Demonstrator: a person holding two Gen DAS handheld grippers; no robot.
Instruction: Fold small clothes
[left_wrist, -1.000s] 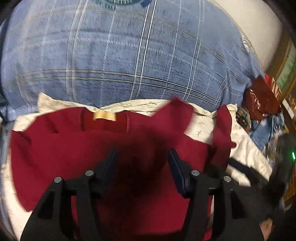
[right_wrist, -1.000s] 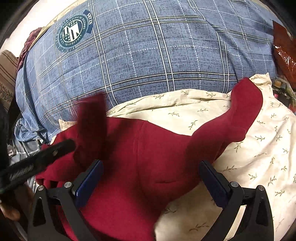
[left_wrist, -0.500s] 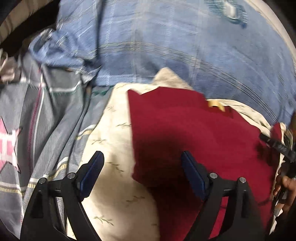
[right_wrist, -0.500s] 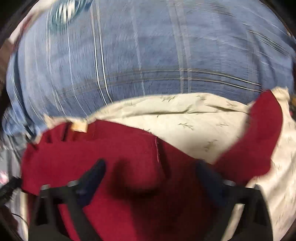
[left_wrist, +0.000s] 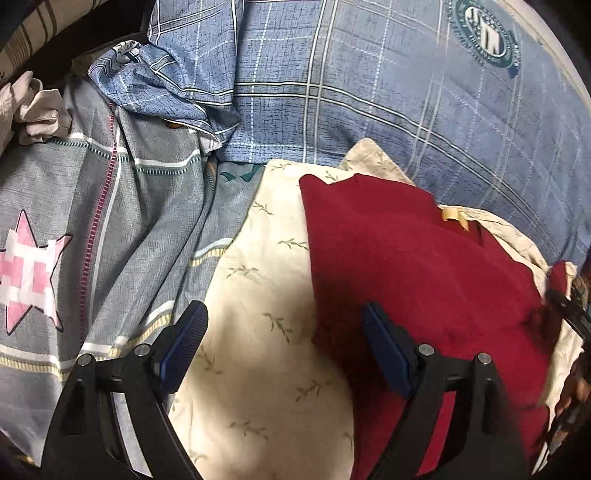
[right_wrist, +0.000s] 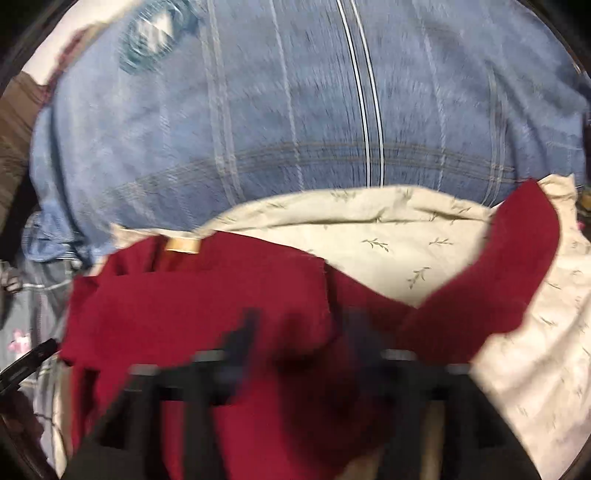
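Red shirt (left_wrist: 413, 280) lies on the cream cloth (left_wrist: 258, 295), one sleeve (right_wrist: 517, 266) flung out, unfolded. Left gripper (left_wrist: 280, 347) hangs wide and empty over the shirt's folded edge. Right gripper (right_wrist: 299, 332), blurred, is opening above the body, nothing visibly pinched.

This looks like a bedroom in a home, and the work is being done on a bed. A big blue checked quilt (left_wrist: 388, 96) with a round badge (left_wrist: 487, 34) fills the top of the frame. A grey sheet with a pink star (left_wrist: 29, 269) lies at the left. A cream cloth with small leaves (left_wrist: 255, 295) is spread in the middle. A crumpled pale cloth (left_wrist: 37, 107) sits at the upper left.
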